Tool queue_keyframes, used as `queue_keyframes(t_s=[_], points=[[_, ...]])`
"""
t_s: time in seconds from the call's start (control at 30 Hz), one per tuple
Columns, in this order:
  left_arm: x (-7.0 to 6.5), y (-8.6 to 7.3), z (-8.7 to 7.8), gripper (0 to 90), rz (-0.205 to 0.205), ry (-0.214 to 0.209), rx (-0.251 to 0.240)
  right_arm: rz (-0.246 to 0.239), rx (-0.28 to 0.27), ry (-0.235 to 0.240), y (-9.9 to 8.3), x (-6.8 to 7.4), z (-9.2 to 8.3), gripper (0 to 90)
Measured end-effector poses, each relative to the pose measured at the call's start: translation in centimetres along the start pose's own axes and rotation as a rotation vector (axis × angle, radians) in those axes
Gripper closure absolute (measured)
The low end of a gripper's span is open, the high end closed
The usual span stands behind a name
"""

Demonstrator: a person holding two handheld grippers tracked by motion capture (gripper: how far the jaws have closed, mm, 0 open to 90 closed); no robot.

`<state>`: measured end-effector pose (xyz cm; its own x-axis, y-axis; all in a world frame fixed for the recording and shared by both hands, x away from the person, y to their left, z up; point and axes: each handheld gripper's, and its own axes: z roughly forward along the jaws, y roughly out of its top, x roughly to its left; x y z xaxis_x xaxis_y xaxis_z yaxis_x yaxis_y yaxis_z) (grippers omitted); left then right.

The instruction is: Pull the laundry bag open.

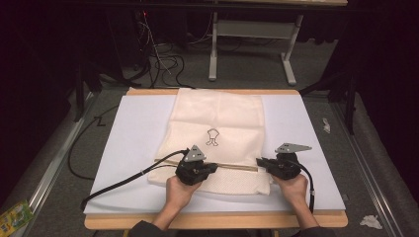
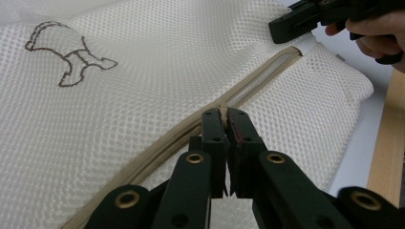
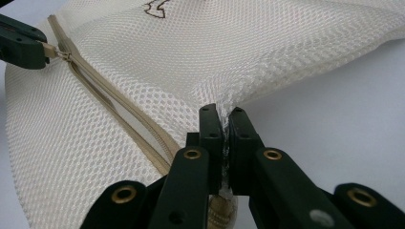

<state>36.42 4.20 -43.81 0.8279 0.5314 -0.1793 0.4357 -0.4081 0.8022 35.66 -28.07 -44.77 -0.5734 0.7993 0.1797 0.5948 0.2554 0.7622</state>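
Floppy light mesh bag (image 1: 217, 123) is best gripped as now: zipper pull (image 3: 50, 49) pinched by left gripper (image 2: 224, 114), edge mesh clamped by right gripper (image 3: 224, 114).

Both grippers are black, each with two flat jaws on linked arms pinned by brass-coloured rivets (image 2: 195, 158). The left gripper (image 1: 211, 168) and the right gripper (image 1: 260, 161) each carry a grey three-cornered plate (image 1: 196, 153) on top and trail a black cable (image 1: 123, 182) rearward. Dark sleeve cuffs (image 1: 143, 229) sit behind the hands.
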Motion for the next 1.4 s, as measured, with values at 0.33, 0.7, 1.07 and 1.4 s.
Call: queue_keyframes(t_s=[0.33,0.7,1.07,1.4], points=[[0.3,-0.4,-0.7,87.0,-0.004,0.013,0.000,-0.001,-0.002,0.005,0.0,0.1,0.2,88.0],[0.4,-0.5,-1.5,87.0,-0.002,0.028,-0.011,-0.007,0.003,0.011,0.3,0.0,0.3,88.1],[0.9,-0.9,-2.0,87.1,-0.025,0.042,-0.016,0.000,0.001,0.008,0.2,-0.2,0.4,88.0],[1.2,-1.0,-2.4,87.1,-0.037,0.029,-0.021,0.003,0.001,0.007,0.2,-0.3,0.3,88.0]])
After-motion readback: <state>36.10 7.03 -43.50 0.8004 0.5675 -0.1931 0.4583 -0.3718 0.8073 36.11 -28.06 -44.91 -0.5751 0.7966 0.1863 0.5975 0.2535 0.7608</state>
